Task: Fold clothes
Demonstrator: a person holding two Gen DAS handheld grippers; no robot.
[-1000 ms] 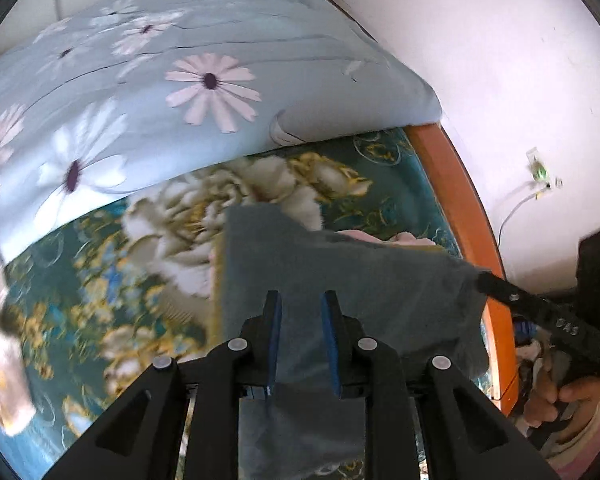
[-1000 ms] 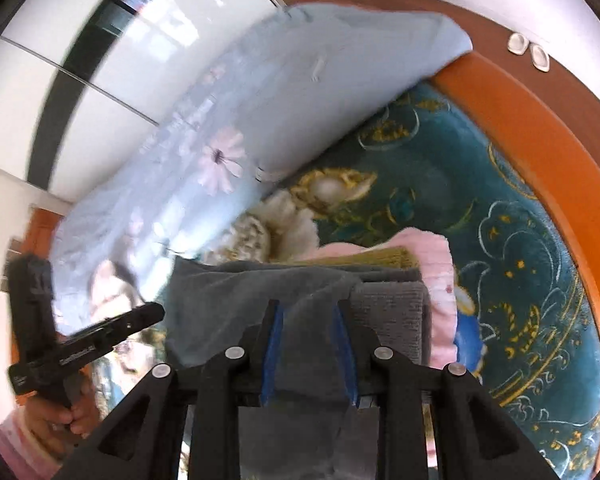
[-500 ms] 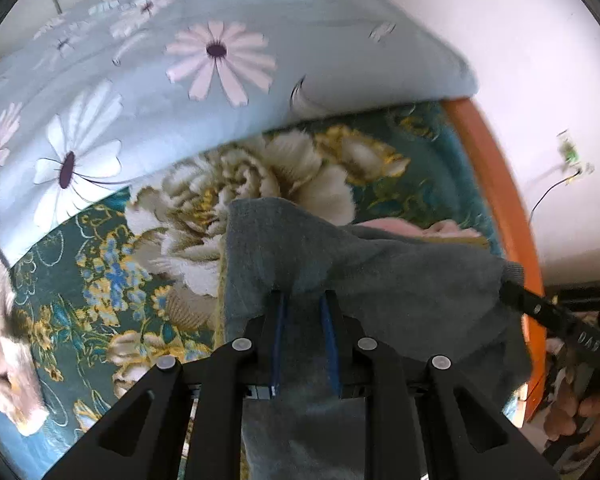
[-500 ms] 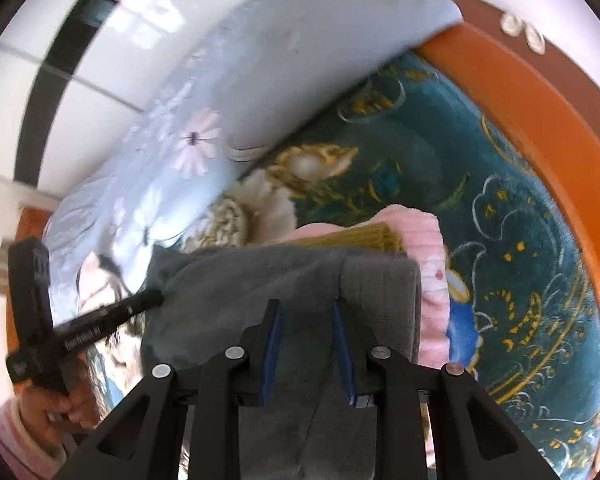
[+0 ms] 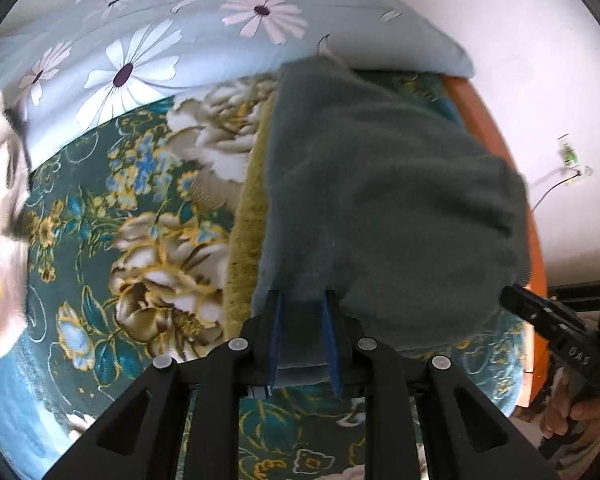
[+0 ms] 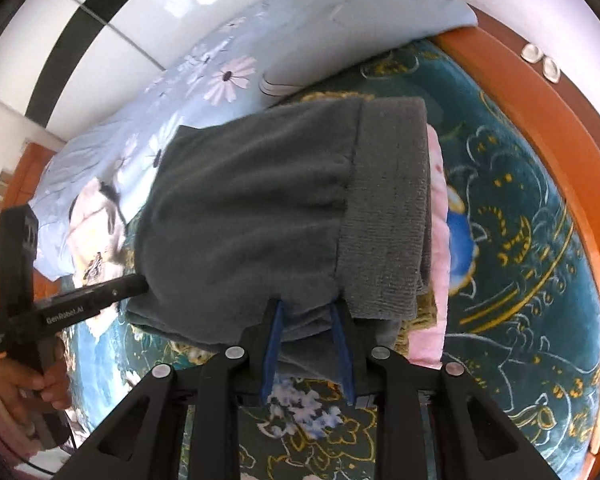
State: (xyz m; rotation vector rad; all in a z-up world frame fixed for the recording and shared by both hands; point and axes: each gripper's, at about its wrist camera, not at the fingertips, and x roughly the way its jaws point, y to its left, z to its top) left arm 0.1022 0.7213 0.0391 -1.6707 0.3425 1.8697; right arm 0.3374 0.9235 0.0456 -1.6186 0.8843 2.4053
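Both tongs, left [image 5: 302,308] and right [image 6: 306,318], pinch the near edge of the grey garment [image 6: 268,208], folded over a pink one [image 6: 436,200] on the bed [image 6: 520,240]. Uneven release could drag the fold askew or let it slide off the stack.

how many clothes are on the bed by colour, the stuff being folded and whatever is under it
grey garment: 1, held by left gripper and right gripper
olive garment: 1
pink garment: 1
total: 3
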